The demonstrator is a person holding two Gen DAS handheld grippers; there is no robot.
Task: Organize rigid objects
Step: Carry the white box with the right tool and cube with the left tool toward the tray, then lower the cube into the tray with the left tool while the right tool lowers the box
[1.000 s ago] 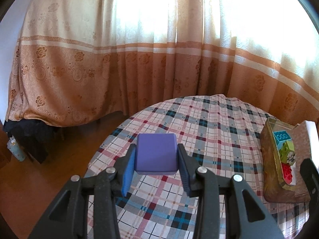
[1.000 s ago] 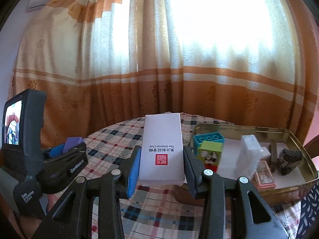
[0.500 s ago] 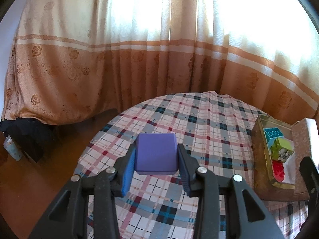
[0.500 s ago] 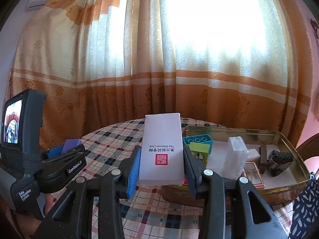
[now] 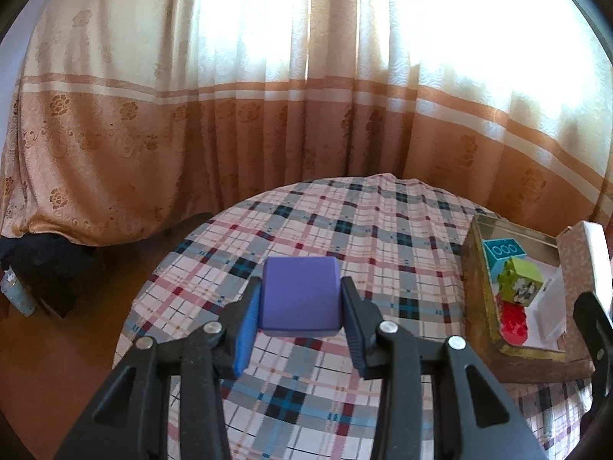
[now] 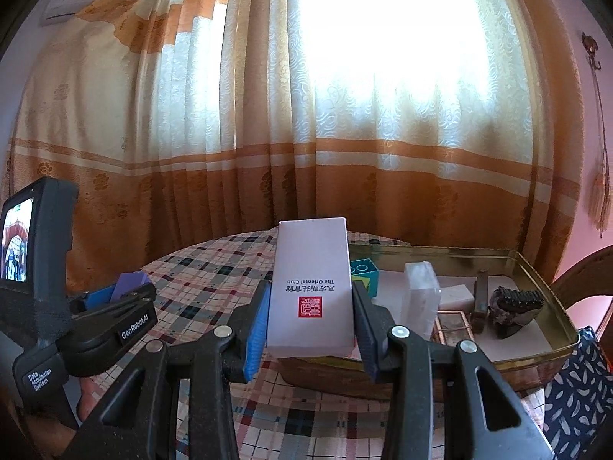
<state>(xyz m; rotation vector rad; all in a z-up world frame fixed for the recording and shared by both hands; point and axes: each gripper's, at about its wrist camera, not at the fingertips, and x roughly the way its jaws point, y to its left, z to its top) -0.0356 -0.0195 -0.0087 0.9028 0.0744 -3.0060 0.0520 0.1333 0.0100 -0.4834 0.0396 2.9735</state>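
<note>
We hold a gripper in each hand above a round table (image 5: 345, 230) covered with a plaid cloth. Our left gripper (image 5: 300, 308) is clamped on a purple block (image 5: 300, 295), its two pads pressing the block's sides, and the block hangs clear of the cloth, to the left of the gold tin (image 6: 544, 280) that sits at the table's right side. Our right gripper (image 6: 310, 316) is clamped on a white box (image 6: 311, 287) printed with a red seal and a line of text; the box stands up between the pads, just in front of the tin's left end and above its near wall.

Inside the tin, at its left end, we see a teal brick (image 5: 504, 250), a green brick (image 5: 523, 281) with a cartoon picture just beside it, and a red brick (image 5: 513, 324) nearer to us. Toward the tin's middle stands a clear plastic case (image 6: 421, 299), and toward its right end lies a dark lumpy thing (image 6: 513, 308) that we cannot make out. A white sheet lines the tin's floor.

In the right wrist view our left gripper shows to the left of the tin, with its small screen (image 6: 15, 239) lit. Behind the table hangs an orange and cream curtain (image 5: 268, 96), bright with daylight.
</note>
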